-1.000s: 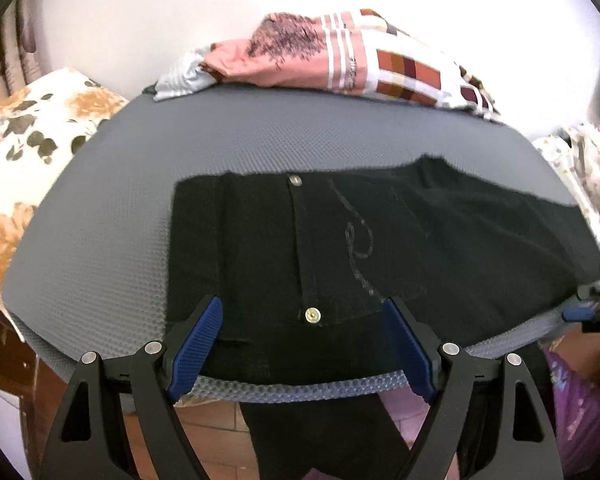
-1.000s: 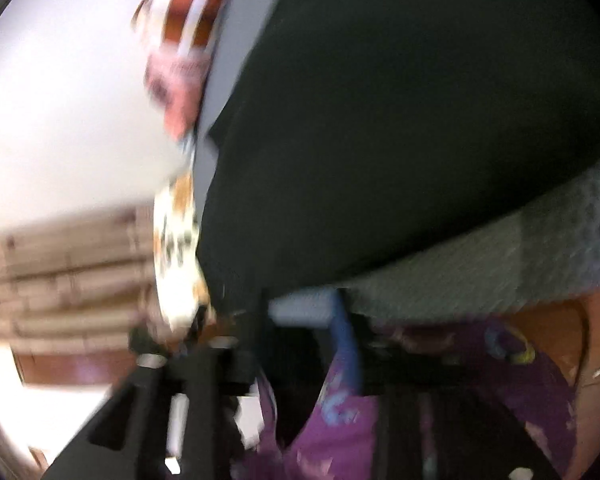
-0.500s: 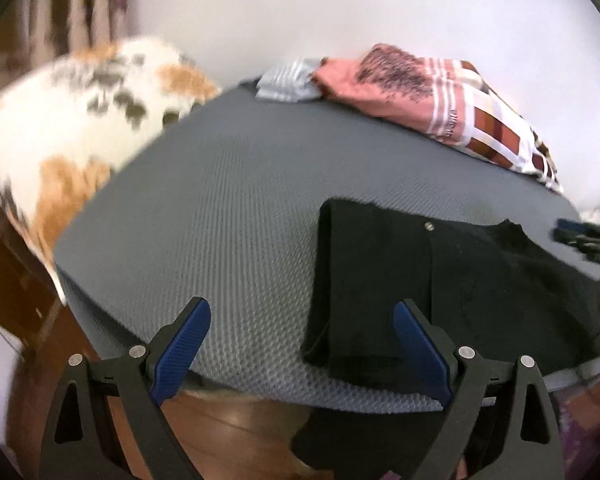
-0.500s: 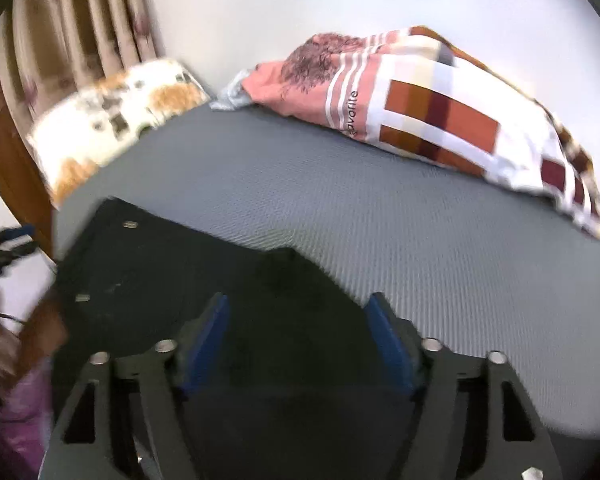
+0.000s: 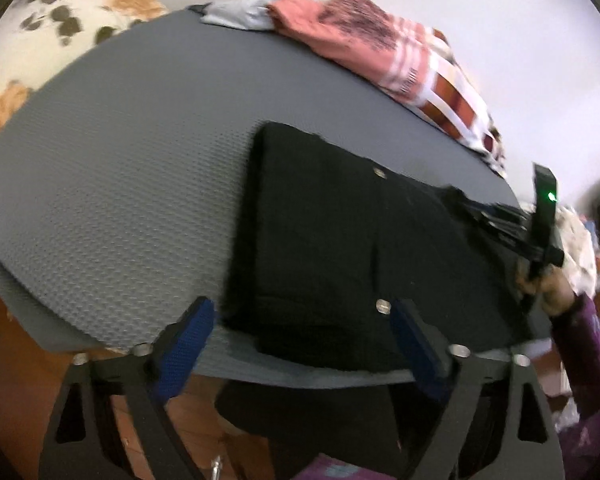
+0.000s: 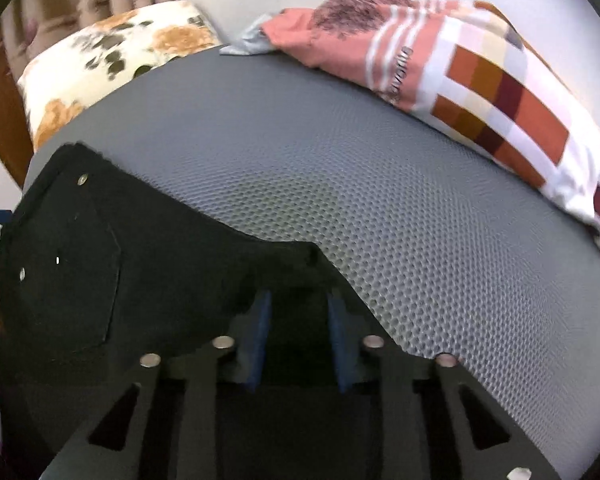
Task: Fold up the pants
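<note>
Pants lie flat so my closing right gripper pinches their edge; my left gripper, closing, grips nothing yet.

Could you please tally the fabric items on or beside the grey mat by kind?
Black pants: 1
Pillows: 2, floral and checked
Small grey cloth: 1
Total: 4

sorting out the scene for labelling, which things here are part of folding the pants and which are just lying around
Part of the job:
black pants
left gripper, closing around the pants' near edge
right gripper, closing on pants fabric

Just lying about:
patchwork blanket
floral pillow
grey cloth
</note>
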The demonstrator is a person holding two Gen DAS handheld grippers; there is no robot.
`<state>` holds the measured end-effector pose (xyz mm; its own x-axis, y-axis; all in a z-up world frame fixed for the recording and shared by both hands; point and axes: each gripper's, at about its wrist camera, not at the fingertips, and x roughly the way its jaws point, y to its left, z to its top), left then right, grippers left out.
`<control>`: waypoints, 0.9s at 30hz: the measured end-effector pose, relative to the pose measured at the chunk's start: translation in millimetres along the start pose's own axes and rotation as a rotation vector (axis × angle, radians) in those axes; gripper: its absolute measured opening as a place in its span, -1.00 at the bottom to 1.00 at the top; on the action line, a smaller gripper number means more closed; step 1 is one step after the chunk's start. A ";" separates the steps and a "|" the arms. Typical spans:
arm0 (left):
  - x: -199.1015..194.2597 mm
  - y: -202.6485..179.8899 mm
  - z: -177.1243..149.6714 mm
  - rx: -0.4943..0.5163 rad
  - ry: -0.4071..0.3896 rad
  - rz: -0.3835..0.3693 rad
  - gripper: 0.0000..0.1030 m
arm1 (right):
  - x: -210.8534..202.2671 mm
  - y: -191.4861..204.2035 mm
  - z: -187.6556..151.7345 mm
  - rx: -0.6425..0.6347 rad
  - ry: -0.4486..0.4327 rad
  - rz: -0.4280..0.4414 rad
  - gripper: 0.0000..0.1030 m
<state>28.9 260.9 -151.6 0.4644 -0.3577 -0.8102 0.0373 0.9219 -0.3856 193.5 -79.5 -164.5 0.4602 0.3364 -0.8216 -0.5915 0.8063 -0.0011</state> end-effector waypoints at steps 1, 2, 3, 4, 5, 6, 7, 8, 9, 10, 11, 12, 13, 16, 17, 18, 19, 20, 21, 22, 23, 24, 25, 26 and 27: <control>1.4 -6.4 -0.4 0.030 0.008 0.025 0.05 | -0.7 0.4 -0.9 -0.004 -0.003 0.005 -0.70; 3.1 -12.9 -1.1 0.062 0.016 0.070 -0.12 | -1.8 -1.0 -1.5 0.002 -0.008 0.008 -0.72; 3.1 -17.1 -2.2 0.077 0.013 0.094 -0.13 | -2.9 -4.0 -1.8 0.020 -0.016 0.015 -0.76; 2.1 -18.7 -3.0 0.077 0.007 0.099 -0.14 | -5.1 -8.2 -2.6 0.044 -0.027 0.028 -0.77; 0.9 -19.7 -2.6 0.074 0.004 0.103 -0.15 | -7.1 -12.0 -2.8 0.067 -0.041 0.041 -0.77; -1.0 -20.6 -2.1 0.076 0.002 0.103 -0.16 | -13.0 -19.6 -4.2 0.114 -0.068 0.057 -0.77; -2.6 -20.8 -2.1 0.083 -0.003 0.106 -0.16 | -16.0 -23.6 -4.7 0.138 -0.079 0.070 -0.76; -4.2 -22.1 -2.1 0.093 -0.011 0.115 -0.16 | -20.9 -28.1 -6.1 0.162 -0.091 0.074 -0.76; -3.1 -23.0 -1.9 0.102 -0.007 0.118 -0.16 | -23.9 -30.3 -6.8 0.167 -0.100 0.062 -0.70; -1.0 -23.4 -1.9 0.107 0.002 0.119 -0.16 | -25.9 -31.2 -7.0 0.165 -0.106 0.047 -0.66; 1.3 -22.6 -1.8 0.109 0.012 0.121 -0.16 | -26.8 -31.8 -6.8 0.159 -0.108 0.035 -0.66; 2.6 -20.7 -1.8 0.106 0.019 0.119 -0.16 | -26.2 -32.8 -6.0 0.153 -0.104 0.026 -0.66; 3.5 -18.6 -1.8 0.097 0.028 0.113 -0.16 | -24.1 -34.0 -4.2 0.153 -0.096 0.023 -0.63; 0.0 -11.1 -0.9 0.058 0.019 0.082 -0.16 | -16.1 -34.2 2.8 0.158 -0.077 0.069 -0.61; -0.2 -10.3 -0.5 0.054 0.013 0.081 -0.16 | -13.4 -32.9 4.1 0.152 -0.071 0.080 -0.61; 0.2 -10.8 -0.5 0.058 0.008 0.087 -0.17 | -9.3 -30.0 6.1 0.141 -0.056 0.104 -0.61; 1.0 -13.1 -0.9 0.074 0.005 0.103 -0.19 | -5.3 -27.8 7.8 0.132 -0.042 0.121 -0.60; 1.6 -15.3 -1.4 0.089 0.003 0.118 -0.24 | -1.2 -24.8 9.5 0.117 -0.031 0.122 -0.59; 2.4 -18.0 -1.6 0.106 -0.001 0.134 -0.29 | 2.1 -23.1 11.0 0.104 -0.026 0.125 -0.59; 2.8 -19.2 -1.5 0.114 -0.005 0.141 -0.32 | 4.0 -22.1 11.6 0.101 -0.026 0.136 -0.60; 2.5 -19.1 -1.0 0.115 -0.011 0.149 -0.49 | 6.1 -21.8 13.0 0.097 -0.023 0.149 -0.63; 0.3 -17.5 0.4 0.107 -0.025 0.159 -0.59 | 8.0 -20.8 15.1 0.086 -0.023 0.155 -0.69; -2.7 -15.2 1.9 0.095 -0.040 0.157 -0.63 | 8.8 -19.8 16.3 0.080 -0.022 0.154 -0.73; -5.1 -13.6 3.5 0.084 -0.051 0.155 -0.66 | 8.8 -19.4 17.1 0.079 -0.025 0.152 -0.75; -7.2 -13.1 5.2 0.079 -0.063 0.156 -0.68 | 8.3 -20.0 17.7 0.088 -0.029 0.150 -0.78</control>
<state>29.6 252.2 -138.4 0.5240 -0.2020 -0.8274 0.0288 0.9751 -0.2198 220.9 -84.2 -161.2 0.3906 0.4690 -0.7921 -0.5951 0.7852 0.1714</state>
